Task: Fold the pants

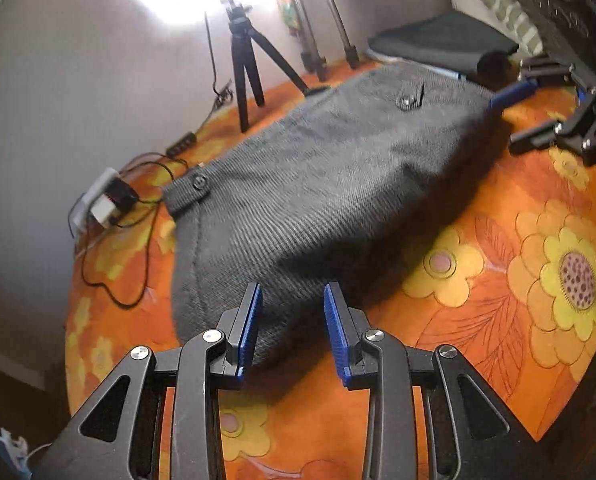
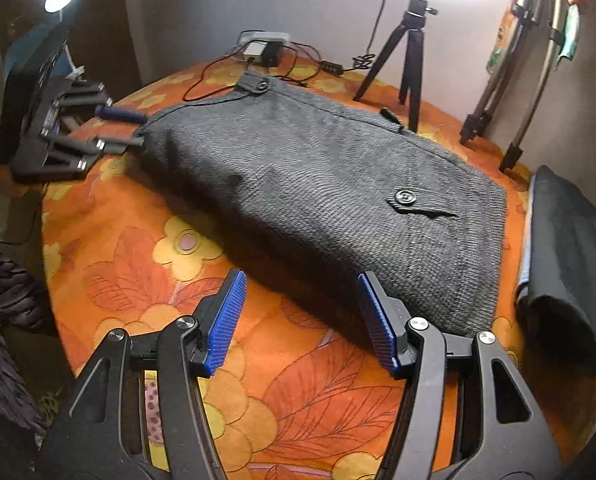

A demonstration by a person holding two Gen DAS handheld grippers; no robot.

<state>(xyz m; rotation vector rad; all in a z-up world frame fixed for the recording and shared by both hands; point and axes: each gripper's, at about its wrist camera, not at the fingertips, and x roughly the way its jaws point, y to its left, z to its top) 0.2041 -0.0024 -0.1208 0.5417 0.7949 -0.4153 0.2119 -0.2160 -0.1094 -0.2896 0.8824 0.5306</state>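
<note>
Folded grey woven pants (image 1: 318, 184) (image 2: 318, 176) lie flat on the orange flowered tablecloth (image 1: 498, 280) (image 2: 138, 280), with a buttoned pocket flap (image 2: 406, 198) facing up. My left gripper (image 1: 293, 288) hovers over one end of the pants, open, its blue pads clear of the cloth. Seen from the right wrist, the left gripper (image 2: 142, 130) sits at the pants' far left corner. My right gripper (image 2: 301, 276) is open above the near edge of the pants with nothing between its pads. From the left wrist it appears as the right gripper (image 1: 510, 120) beside the far end.
A small black tripod (image 1: 242, 60) (image 2: 412, 40) stands at the back of the table beside a power strip with cables (image 1: 102, 200) (image 2: 264, 46). A dark folded cloth (image 1: 446, 44) (image 2: 570, 248) lies past the pants' end. Taller tripod legs (image 2: 530, 80) lean by the wall.
</note>
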